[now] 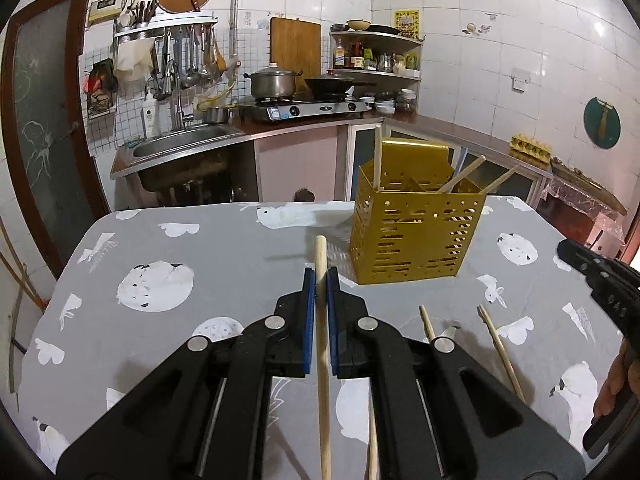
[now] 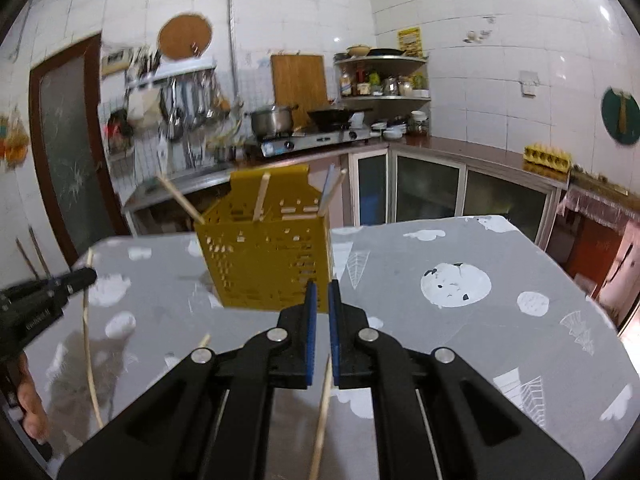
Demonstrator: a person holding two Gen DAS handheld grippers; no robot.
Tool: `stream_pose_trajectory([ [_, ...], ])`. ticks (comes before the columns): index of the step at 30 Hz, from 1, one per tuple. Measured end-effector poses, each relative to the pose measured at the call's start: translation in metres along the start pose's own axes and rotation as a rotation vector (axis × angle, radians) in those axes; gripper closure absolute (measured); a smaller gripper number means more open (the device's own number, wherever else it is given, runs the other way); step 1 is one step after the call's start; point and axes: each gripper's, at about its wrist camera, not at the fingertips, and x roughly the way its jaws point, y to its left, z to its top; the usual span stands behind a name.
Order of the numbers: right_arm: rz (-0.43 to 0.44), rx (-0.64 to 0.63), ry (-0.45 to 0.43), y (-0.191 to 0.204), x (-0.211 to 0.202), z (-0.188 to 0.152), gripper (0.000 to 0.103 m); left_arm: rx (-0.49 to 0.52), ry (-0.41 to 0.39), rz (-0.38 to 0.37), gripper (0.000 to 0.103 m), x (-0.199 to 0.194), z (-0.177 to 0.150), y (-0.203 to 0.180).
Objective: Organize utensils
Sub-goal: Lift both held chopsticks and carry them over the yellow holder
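The left hand-held gripper [image 1: 321,280] pinches a wooden chopstick [image 1: 322,340] between its blue pads, the stick's tip pointing past the fingertips toward the yellow holder [image 1: 412,236] standing on the gray patterned surface [image 1: 200,248] just ahead and to the right. Several chopsticks lean inside that holder, and two more lie loose on the surface [image 1: 500,352] right of the gripper. The right hand-held gripper [image 2: 322,292] has its pads nearly pressed together around nothing, close before the holder [image 2: 264,256], with a chopstick [image 2: 322,420] lying on the surface beneath it.
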Motion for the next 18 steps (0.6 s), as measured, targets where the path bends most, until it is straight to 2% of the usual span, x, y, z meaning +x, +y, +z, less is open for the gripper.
stream_pose_trajectory([
  [5, -0.020, 0.006, 0.083, -0.001, 0.024, -0.007, 0.096, -0.035, 0.025, -0.006, 0.098, 0.005, 0.002, 0.009],
  [7, -0.026, 0.028, 0.153, -0.005, 0.043, -0.012, 0.094, -0.042, 0.044, -0.002, 0.098, 0.012, 0.003, 0.013],
  [9, -0.028, 0.048, 0.216, -0.008, 0.062, -0.019, 0.077, -0.057, 0.070, -0.006, 0.098, 0.020, 0.004, 0.018],
  [10, -0.036, 0.049, 0.225, -0.009, 0.068, -0.023, 0.062, -0.063, 0.084, -0.009, 0.098, 0.025, 0.004, 0.020],
  [11, -0.049, 0.051, 0.233, -0.009, 0.074, -0.026, 0.059, -0.064, 0.098, -0.010, 0.098, 0.031, 0.005, 0.022],
  [15, -0.078, 0.032, 0.286, -0.008, 0.095, -0.037, 0.061, -0.072, 0.145, -0.010, 0.098, 0.050, 0.006, 0.026],
  [18, -0.086, 0.024, 0.346, -0.004, 0.111, -0.043, 0.069, -0.086, 0.164, -0.020, 0.098, 0.059, 0.007, 0.029],
])
